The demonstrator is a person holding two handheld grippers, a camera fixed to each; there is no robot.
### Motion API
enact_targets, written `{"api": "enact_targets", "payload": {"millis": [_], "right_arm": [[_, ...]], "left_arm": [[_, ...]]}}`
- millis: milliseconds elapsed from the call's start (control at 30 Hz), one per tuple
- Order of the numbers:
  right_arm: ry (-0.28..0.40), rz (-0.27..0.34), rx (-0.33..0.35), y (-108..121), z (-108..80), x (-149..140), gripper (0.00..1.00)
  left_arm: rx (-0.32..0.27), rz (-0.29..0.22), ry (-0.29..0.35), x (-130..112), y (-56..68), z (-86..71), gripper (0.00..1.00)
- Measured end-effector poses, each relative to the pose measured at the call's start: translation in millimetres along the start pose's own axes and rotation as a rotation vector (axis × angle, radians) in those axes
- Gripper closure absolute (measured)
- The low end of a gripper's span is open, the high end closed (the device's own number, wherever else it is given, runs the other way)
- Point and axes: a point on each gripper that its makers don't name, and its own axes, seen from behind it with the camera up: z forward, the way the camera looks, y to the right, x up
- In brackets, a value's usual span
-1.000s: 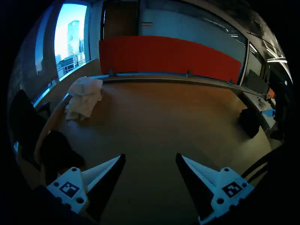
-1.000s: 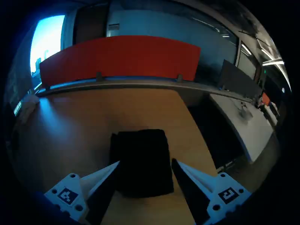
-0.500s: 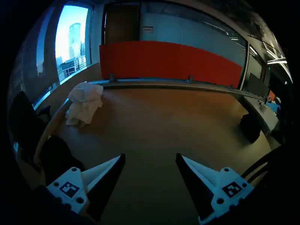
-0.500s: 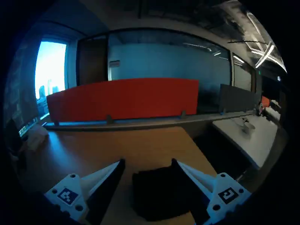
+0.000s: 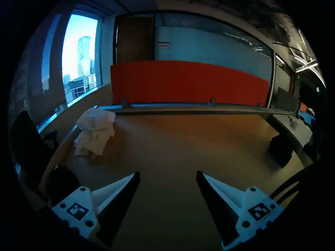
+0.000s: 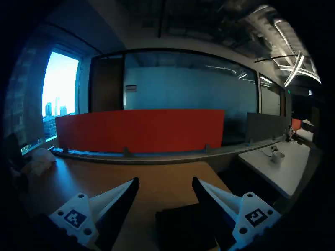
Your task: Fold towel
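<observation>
left gripper (image 5: 166, 173) wide, empty; right gripper (image 6: 164, 179) wide, empty | white towel (image 5: 95, 131) crumpled at the surface's (image 5: 188, 142) far left edge, well apart from both | likely soft, light, floppy (bunched, corners hidden); take a loose outer edge

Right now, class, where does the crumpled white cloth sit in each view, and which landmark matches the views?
Left gripper view: the white cloth lies left of centre, near the left edge of the table.
Right gripper view: the white cloth sits at the far left, small and dim.
Shared landmark: the red partition along the table's far side.
</observation>
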Motion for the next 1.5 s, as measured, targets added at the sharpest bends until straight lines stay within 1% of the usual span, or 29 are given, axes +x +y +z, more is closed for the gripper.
{"api": "enact_targets", "payload": {"millis": [133,333,467,667,800,967,1067,1367,1500], "right_arm": [[0.011,-0.006,0.010,-9,0.0,6,0.02],[0.019,-0.009,0.030,-30,1.1,13,0.02],[0.029,-0.008,0.046,-48,1.8,18,0.02],[0.039,0.001,0.076,-80,3.4,25,0.02],[0.055,0.003,0.092,-103,3.8,34,0.02],[0.075,0.009,0.106,-130,1.0,45,0.02],[0.077,0.018,0.117,-143,-0.4,46,0.02],[0.075,0.035,0.127,-160,-4.5,51,0.02],[0.076,0.031,0.135,-168,-5.9,56,0.02]], "left_arm": [[0.014,0.003,0.058,19,-5.4,3.5,0.00],[0.036,0.012,0.141,49,-15.7,11.1,0.00],[0.046,0.014,0.190,68,-22.5,15.5,0.00],[0.056,-0.003,0.260,95,-33.0,18.4,0.00],[0.064,-0.010,0.293,109,-40.6,19.1,0.00],[0.064,-0.019,0.328,120,-46.4,17.9,0.01],[0.062,-0.023,0.341,123,-48.4,16.7,0.01],[0.052,-0.027,0.369,127,-50.1,12.1,0.01],[0.053,-0.023,0.388,131,-49.6,10.6,0.01]]}}
